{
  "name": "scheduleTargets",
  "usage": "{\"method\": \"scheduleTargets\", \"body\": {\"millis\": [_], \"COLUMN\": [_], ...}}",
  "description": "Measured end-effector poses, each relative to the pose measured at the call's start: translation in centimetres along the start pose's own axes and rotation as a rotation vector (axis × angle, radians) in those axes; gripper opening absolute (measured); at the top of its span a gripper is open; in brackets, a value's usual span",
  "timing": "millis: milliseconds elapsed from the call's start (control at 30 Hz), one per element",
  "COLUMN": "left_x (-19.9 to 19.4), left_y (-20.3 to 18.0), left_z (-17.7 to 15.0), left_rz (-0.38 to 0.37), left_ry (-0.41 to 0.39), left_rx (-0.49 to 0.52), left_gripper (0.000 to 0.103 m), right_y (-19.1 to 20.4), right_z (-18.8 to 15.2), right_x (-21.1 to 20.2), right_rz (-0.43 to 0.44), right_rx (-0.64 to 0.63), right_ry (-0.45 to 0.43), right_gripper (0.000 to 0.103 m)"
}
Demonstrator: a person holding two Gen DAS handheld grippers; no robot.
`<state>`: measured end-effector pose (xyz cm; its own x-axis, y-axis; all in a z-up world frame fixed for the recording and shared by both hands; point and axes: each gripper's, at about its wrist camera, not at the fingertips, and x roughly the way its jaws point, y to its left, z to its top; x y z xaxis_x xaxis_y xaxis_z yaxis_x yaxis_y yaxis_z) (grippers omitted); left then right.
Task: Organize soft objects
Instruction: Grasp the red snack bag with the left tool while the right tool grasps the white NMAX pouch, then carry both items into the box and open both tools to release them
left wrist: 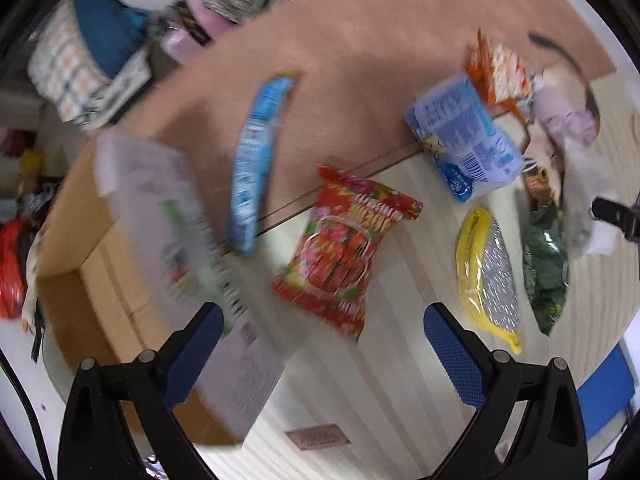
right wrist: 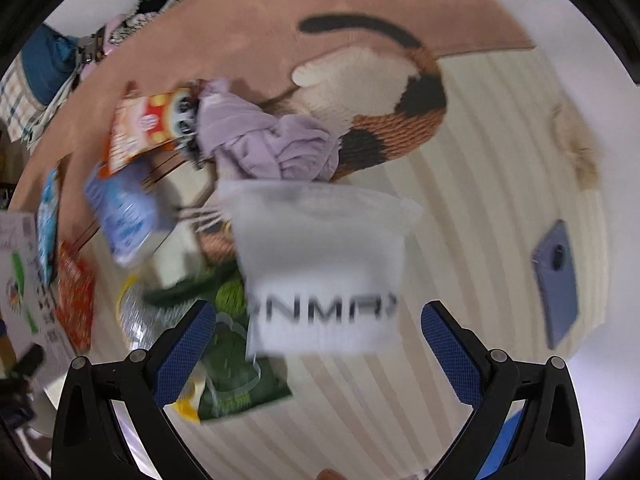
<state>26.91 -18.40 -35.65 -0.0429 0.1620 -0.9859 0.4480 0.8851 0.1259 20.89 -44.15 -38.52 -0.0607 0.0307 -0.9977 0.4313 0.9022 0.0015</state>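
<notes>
Soft packets lie on a striped mat. In the left wrist view a white frosted pouch [left wrist: 192, 264] hangs blurred over a cardboard box [left wrist: 92, 264], with a red candy bag [left wrist: 344, 248], a blue packet [left wrist: 256, 160], a light blue pack [left wrist: 464, 140], a yellow-edged silver scrubber pack [left wrist: 490, 276] and a green bag [left wrist: 546, 268] nearby. My left gripper [left wrist: 322, 354] is open, with the pouch just past its left finger. My right gripper [right wrist: 318, 354] is open. A white bag with black letters [right wrist: 320, 268] hangs blurred between and beyond its fingers, above a green bag [right wrist: 236, 368]. A lilac cloth [right wrist: 268, 140] lies behind.
A pink rug [left wrist: 360, 40] with a cat pattern [right wrist: 396, 96] covers the far floor. A grey phone [right wrist: 558, 280] lies at right on the mat. An orange snack bag [right wrist: 148, 128] sits beside the cloth. Pillows and clutter [left wrist: 80, 60] stand at the far left.
</notes>
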Motion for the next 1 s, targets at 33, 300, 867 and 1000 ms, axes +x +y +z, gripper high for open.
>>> {"method": "scheduleTargets", "body": {"millis": [33, 300, 867, 1000], "left_x": [0.8, 7.5, 3.3, -2.3], "left_y": [-0.2, -1.0, 3.0, 6.2], "left_z": [0.8, 5.1, 2.1, -0.9], "left_rz": [0.006, -0.032, -0.206, -0.266], "left_ry": [0.012, 0.156, 0.046, -0.06], "left_rx": [0.013, 0.089, -0.156, -0.246], "left_gripper": [0.102, 0.092, 0.044, 0.044], "right_y": [-0.2, -1.7, -3.7, 0.9], "right_z": [0.6, 3.4, 2.2, -0.5], "right_x": [0.8, 6.0, 5.1, 0.1], "right_rz": [0.006, 0.088, 0.104, 0.178], "right_rx": [0.006, 0.011, -0.008, -0.118], "right_ry": [0.015, 0.128, 0.045, -0.043], "right_gripper": [0.103, 0.103, 0.073, 0.073]}}
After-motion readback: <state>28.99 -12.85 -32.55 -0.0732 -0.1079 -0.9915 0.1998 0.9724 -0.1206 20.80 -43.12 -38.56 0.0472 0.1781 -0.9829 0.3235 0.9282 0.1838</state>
